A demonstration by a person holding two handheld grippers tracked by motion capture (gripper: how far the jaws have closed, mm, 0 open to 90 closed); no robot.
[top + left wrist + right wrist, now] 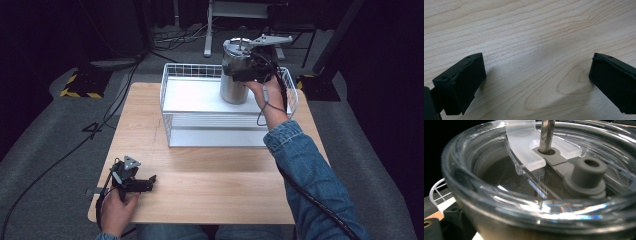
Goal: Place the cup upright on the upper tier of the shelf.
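Note:
A stainless steel tumbler [233, 86] with a clear lid [499, 195] and a metal straw [547, 135] stands upright in the back right of a white wire basket [170, 95]. My right gripper [246, 75] is shut on the tumbler's upper part from the right side. Whether the tumbler's base touches the basket floor I cannot tell. In the right gripper view the lid is very close, with a grey stopper [586, 173] beside the straw hole. My left gripper [148, 183] rests low over the wooden table [210, 185] at the front left, open [536, 80] with nothing between its jaws.
The basket sits at the back middle of the table, its white floor bare on the left. Black cables [100, 125] run over the grey floor left of the table. A yellow-and-black striped base [80, 85] stands at the back left.

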